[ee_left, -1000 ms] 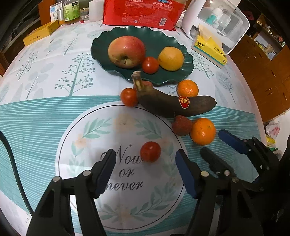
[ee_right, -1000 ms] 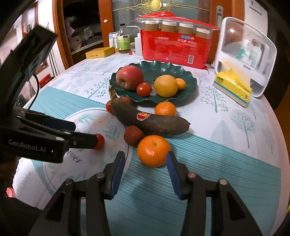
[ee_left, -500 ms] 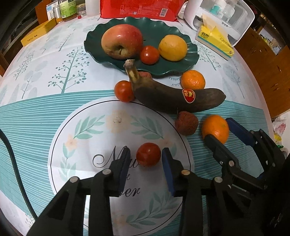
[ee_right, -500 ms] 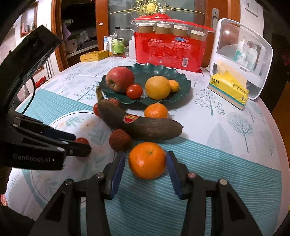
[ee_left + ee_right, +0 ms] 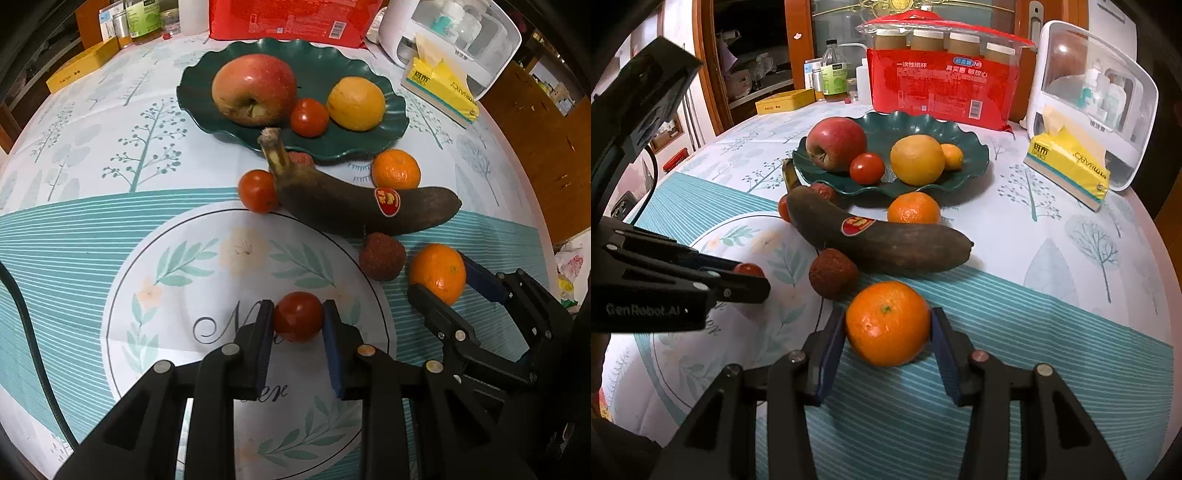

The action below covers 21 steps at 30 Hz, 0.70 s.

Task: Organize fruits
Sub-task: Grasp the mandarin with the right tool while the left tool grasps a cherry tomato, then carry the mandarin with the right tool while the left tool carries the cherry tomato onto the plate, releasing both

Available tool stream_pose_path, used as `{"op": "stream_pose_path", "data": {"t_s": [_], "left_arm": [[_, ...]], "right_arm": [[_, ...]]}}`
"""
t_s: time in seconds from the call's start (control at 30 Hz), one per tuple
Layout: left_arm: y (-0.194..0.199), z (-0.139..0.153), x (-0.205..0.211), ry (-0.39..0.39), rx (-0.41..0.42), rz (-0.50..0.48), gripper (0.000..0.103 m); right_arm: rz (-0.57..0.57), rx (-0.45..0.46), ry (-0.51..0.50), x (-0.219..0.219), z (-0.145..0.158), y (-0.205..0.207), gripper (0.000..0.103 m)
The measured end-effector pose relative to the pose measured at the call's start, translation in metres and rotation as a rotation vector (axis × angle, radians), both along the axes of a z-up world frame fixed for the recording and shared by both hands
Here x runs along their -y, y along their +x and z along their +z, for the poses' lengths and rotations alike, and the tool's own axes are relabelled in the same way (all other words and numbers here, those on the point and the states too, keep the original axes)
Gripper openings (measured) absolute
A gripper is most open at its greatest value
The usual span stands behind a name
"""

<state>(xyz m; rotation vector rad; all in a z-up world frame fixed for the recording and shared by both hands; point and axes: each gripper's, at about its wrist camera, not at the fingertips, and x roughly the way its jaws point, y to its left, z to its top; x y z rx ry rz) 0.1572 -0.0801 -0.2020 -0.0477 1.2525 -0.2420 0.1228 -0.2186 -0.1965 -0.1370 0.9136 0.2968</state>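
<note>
My left gripper (image 5: 298, 319) is shut on a small red tomato (image 5: 298, 316) on the tablecloth. My right gripper (image 5: 888, 325) is shut on an orange tangerine (image 5: 887, 322), which also shows in the left wrist view (image 5: 437, 272). A dark green plate (image 5: 391, 125) at the back holds an apple (image 5: 255, 88), a tomato (image 5: 309, 117) and an orange (image 5: 356, 103). A blackened banana (image 5: 354, 206), a second tangerine (image 5: 396, 169), another tomato (image 5: 257, 191) and a lychee (image 5: 381, 256) lie in front of the plate.
A yellow tissue pack (image 5: 1067, 164) and a white storage box (image 5: 1097, 74) stand at the back right. A red package of cups (image 5: 942, 85), bottles (image 5: 834, 75) and a yellow tin (image 5: 785, 100) line the far edge. A second lychee (image 5: 823, 192) lies by the banana stem.
Both grippers moved forward and closed: the left one onto the small tomato, the right one onto the near tangerine.
</note>
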Motion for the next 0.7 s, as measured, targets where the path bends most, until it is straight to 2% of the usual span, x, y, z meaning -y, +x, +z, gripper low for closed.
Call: {"op": "stream_pose_path", "data": {"t_s": [0.3,0.47,0.7], "left_arm": [[0.006,0.018,-0.021,0.003,0.042,0.01,0.024],[0.022,0.028,-0.037,0.003,0.066,0.007,0.024],[0.05,0.046,-0.061,0.026,0.12,-0.036,0.024]], "right_arm": [[-0.023,-0.022,0.002,0.001,0.008,0.001,0.045],[-0.078,-0.022,-0.007,0.006,0.021,0.007,0.045],[-0.175,0.034,-0.03,0.017,0.049,0.031,0.045]]}}
